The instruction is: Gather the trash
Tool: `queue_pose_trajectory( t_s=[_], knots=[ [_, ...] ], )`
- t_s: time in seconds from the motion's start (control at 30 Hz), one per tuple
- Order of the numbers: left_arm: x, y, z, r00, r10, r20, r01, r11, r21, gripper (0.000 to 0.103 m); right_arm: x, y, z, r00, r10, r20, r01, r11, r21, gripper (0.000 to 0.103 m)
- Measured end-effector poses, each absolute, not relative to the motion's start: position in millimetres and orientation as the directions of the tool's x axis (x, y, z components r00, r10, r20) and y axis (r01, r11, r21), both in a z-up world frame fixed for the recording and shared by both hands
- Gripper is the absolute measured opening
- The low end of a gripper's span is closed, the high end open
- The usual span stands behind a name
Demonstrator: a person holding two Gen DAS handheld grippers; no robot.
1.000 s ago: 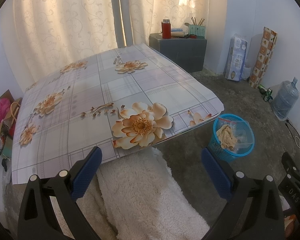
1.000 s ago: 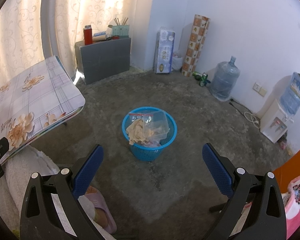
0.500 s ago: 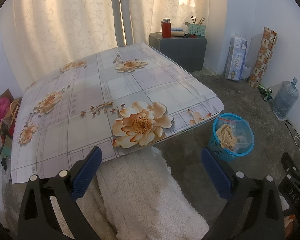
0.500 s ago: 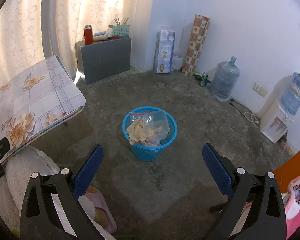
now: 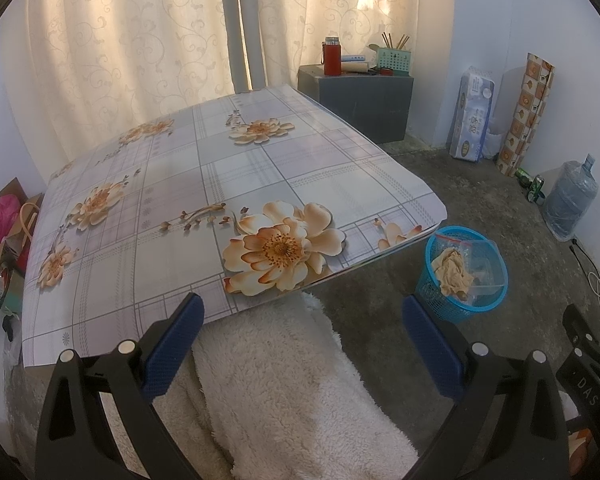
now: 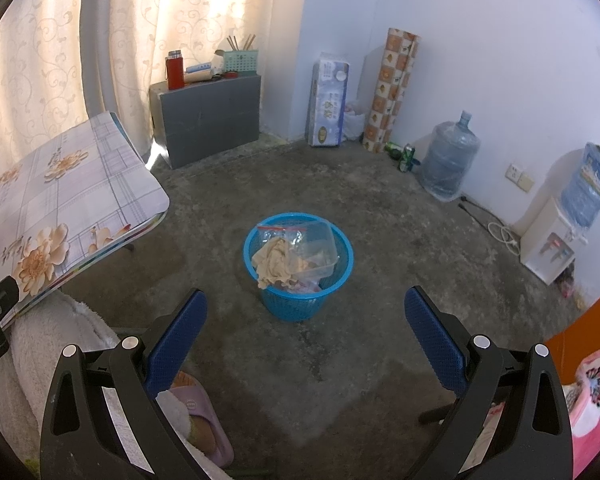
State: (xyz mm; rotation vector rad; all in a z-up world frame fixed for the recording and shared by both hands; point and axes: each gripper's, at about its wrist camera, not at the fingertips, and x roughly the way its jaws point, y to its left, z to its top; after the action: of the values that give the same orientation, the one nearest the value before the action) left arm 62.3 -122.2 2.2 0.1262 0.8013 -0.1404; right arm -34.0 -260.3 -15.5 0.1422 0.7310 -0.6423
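Nothing has shifted: both my left gripper [image 5: 300, 332] and right gripper [image 6: 305, 328] gape empty. At twelve o'clock, blue basket [image 6: 274, 302] holds light crumpled paper [image 6: 274, 262], soft; pinch its bulge.

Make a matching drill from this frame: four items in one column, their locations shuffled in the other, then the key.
Items:
1. crumpled brown paper
2. red flask
3. water jug
4. slipper

Locations:
A. on the grey cabinet
B. in the blue basket
C. on the floor by the right gripper's left finger
D. on the floor against the white wall

Pairs: 1-B, 2-A, 3-D, 4-C
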Motion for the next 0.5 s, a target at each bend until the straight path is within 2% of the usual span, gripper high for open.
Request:
queue_pose_trajectory(
  t_s=[0.5],
  knots=[
    [62.5, -121.7, 2.3, 0.686, -0.079, -0.723, 0.173, 0.983, 0.057, 0.097, -33.5, -261.2, -15.8, 0.565, -0.493, -0.662, 0.589, 0.803, -0.095, 0.095]
  ],
)
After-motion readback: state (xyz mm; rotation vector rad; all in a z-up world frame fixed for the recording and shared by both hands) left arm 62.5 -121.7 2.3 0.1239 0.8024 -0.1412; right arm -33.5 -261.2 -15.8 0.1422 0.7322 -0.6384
